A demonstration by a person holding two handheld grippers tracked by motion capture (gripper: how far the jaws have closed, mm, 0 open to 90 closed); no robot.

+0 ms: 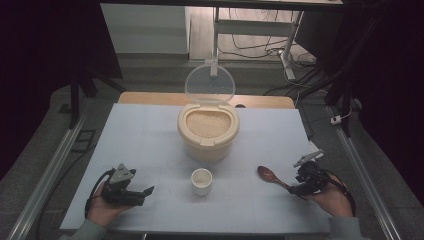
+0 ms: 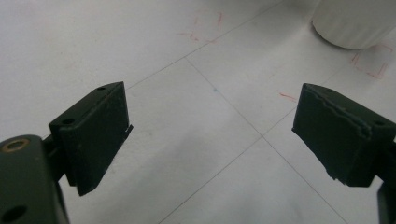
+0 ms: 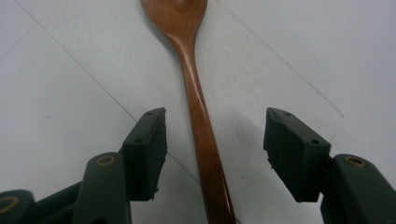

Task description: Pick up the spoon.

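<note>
Wooden spoon (image 3: pixel 198 116) lies flat on the bench (image 1: pixel 150 135), handle running between the jaws of the right tool (image 3: pixel 212 149), which stand apart on either side of it with gaps to the wood; no grip yet. In the high view the right tool (image 1: pixel 300 189) sits at the handle end, near the bench's right edge, spoon bowl pointing toward the middle. Left tool (image 2: pixel 210 135) is released, jaws wide, nothing between them, parked at the near left of the bench (image 1: pixel 131 192).

Small white cup (image 1: pixel 202 181) stands upright between the two tools and looks empty. Farther back, the cream rice container (image 1: pixel 207 132) is full of grain, its clear lid (image 1: pixel 210 84) already flipped up.

Progress, as I judge it: early. Lid open counts as done. Left to do: close on the spoon, lift, scoop rice, tip into the cup.
</note>
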